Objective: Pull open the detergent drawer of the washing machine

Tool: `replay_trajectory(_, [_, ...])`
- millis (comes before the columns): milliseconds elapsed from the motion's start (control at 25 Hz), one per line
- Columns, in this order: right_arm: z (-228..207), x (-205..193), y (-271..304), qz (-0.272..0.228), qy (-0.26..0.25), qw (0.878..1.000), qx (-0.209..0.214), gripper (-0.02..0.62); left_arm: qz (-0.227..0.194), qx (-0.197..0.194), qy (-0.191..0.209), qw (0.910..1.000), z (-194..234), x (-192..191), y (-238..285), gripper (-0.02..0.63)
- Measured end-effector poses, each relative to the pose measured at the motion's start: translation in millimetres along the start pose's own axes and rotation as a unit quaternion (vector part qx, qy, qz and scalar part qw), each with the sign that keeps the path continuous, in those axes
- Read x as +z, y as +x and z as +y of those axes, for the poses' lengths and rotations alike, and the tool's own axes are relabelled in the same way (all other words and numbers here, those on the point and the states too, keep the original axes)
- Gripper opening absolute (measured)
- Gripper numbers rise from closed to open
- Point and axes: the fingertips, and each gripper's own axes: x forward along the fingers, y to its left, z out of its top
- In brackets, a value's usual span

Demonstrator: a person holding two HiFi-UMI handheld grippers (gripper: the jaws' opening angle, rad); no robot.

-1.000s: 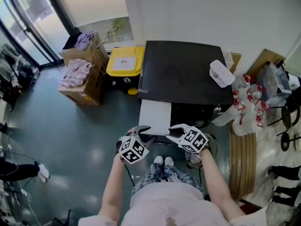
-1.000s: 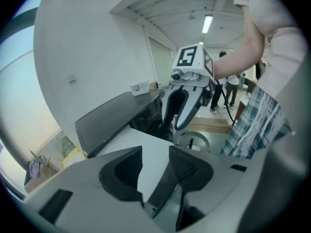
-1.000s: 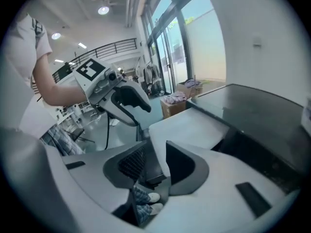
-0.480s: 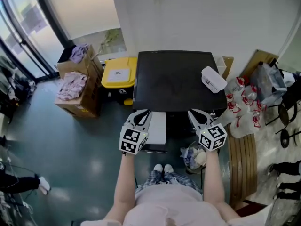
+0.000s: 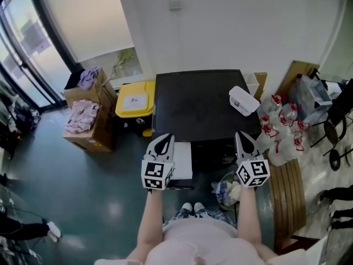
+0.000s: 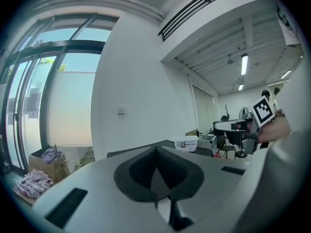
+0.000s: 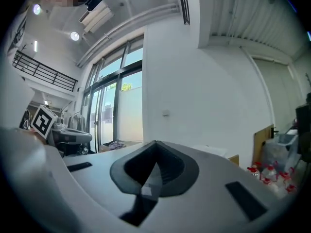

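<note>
Teal floor point(image 5: 105, 164), drawer point(image 5: 183, 160) beside tool point(image 5: 166, 138) (left)

Lots of clutter here. On the dark teal floor point(image 5: 94, 186) at the left are two cardboard boxes point(image 5: 102, 127). One is piled with pinkish clothes point(image 5: 79, 115) and the one behind has a purple cloth point(image 5: 88, 77) on top. Just beside them is a bin with a yellow lid point(image 5: 135, 100), and a scraggly plant point(image 5: 122, 61) stands near the wall. A wall plate point(image 5: 175, 4) sits higher up. Over on the right there's a bunch of clear bottles with red labels point(image 5: 277, 130), a slatted wooden panel point(image 5: 287, 200) lying flat, and a wooden board point(image 5: 295, 73) leaning on the wall.
</note>
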Motion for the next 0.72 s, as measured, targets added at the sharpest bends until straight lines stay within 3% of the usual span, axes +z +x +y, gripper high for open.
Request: replay_trajectory(720, [-29, 5, 2, -0.012, 0.007, 0.999, -0.047, 0.014, 0.003, 0.001, -0.013, 0.9999, 9, -1, 11, 0.025])
